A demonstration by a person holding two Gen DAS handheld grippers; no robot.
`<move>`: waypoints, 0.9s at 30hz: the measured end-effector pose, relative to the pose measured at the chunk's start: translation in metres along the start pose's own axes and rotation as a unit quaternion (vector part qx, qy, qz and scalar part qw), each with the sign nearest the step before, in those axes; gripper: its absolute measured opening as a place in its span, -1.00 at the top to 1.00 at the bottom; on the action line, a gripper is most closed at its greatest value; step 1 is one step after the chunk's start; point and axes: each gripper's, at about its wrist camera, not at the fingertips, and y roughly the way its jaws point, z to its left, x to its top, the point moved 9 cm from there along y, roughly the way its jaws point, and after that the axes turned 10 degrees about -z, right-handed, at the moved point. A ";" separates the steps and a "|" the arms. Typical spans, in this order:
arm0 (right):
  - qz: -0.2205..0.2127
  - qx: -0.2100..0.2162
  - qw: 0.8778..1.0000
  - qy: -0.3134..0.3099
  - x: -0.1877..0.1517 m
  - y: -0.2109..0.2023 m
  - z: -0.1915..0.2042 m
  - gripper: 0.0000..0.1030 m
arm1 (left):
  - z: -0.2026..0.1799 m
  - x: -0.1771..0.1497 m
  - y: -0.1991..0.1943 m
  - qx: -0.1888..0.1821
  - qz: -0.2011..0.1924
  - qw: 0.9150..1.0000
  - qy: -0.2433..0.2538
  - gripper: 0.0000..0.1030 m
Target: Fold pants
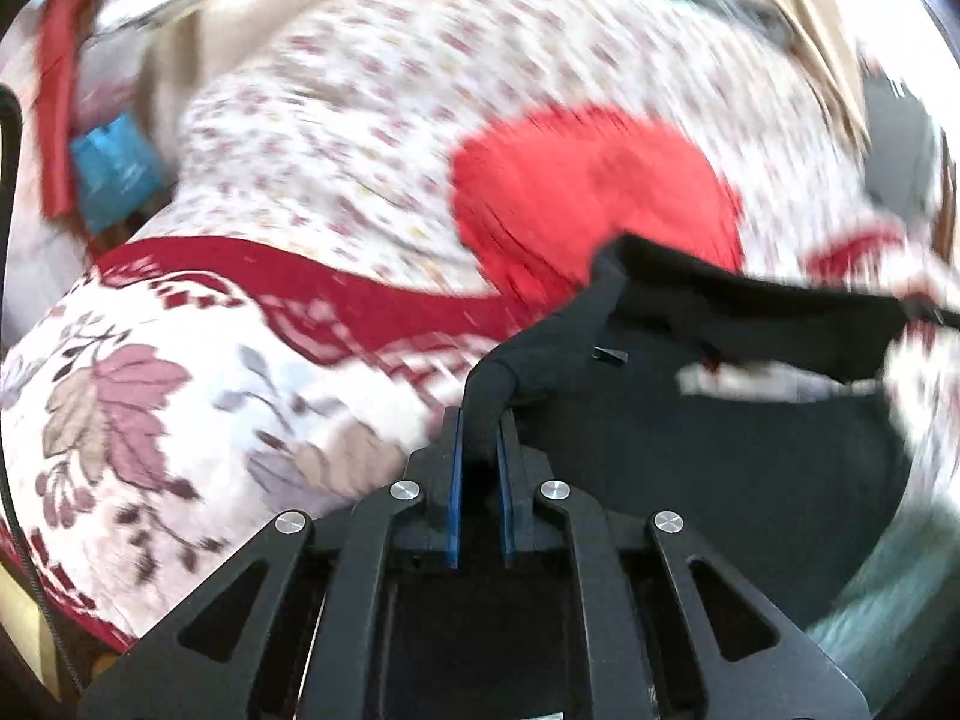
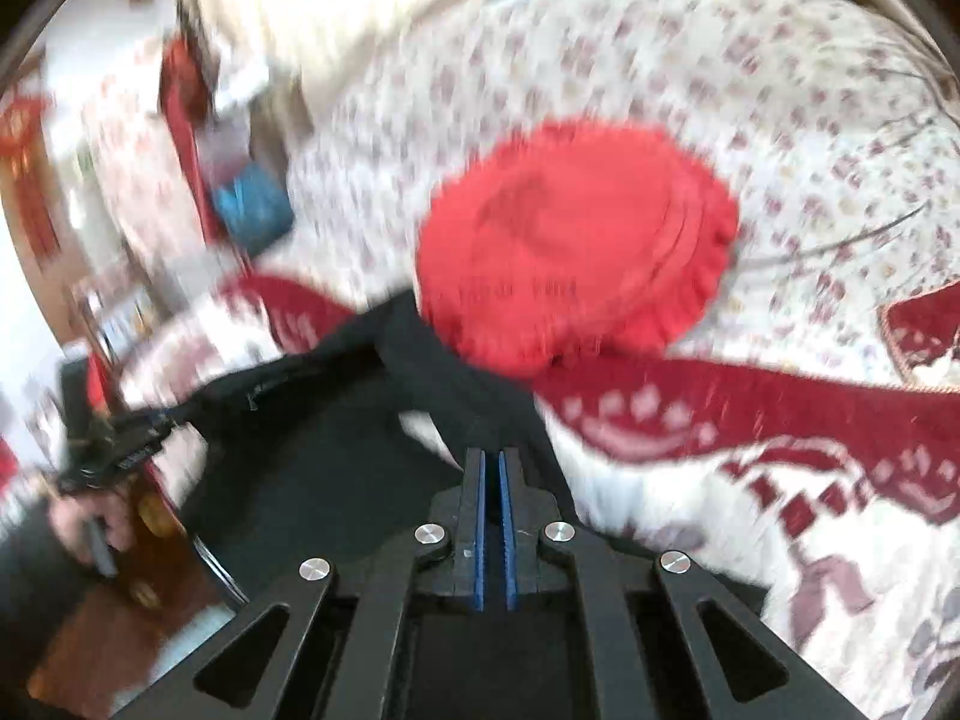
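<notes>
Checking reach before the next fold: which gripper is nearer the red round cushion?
Roughly level, cannot tell. The left gripper and the right gripper each clamp the black pants just short of the red cushion's near edge.

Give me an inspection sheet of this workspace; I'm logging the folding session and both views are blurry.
Surface: bed with white floral bedspread and dark red border band.
Job's things: black fabric pants, lifted and stretched between both grippers.
Clutter: round red ruffled cushion on the bedspread, beyond the pants.
Grippers: left gripper shut on a pants edge; right gripper shut, with pants fabric at its tips.
Cables: thin black cable at the left view's left edge.
Surroundings: blue bag-like item beside the bed, too blurred to identify.
</notes>
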 end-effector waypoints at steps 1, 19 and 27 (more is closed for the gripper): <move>-0.015 0.005 1.000 0.008 0.015 -0.010 0.001 0.93 | 0.015 0.010 -0.001 0.009 -0.006 1.000 -0.014 0.85; -0.023 -0.052 0.992 0.115 0.052 0.026 -0.090 0.93 | 0.062 0.005 0.081 0.044 0.036 0.995 -0.080 0.84; 0.026 -0.147 0.983 0.102 0.005 0.052 -0.125 0.74 | 0.114 -0.026 0.078 0.152 0.072 0.980 -0.108 0.66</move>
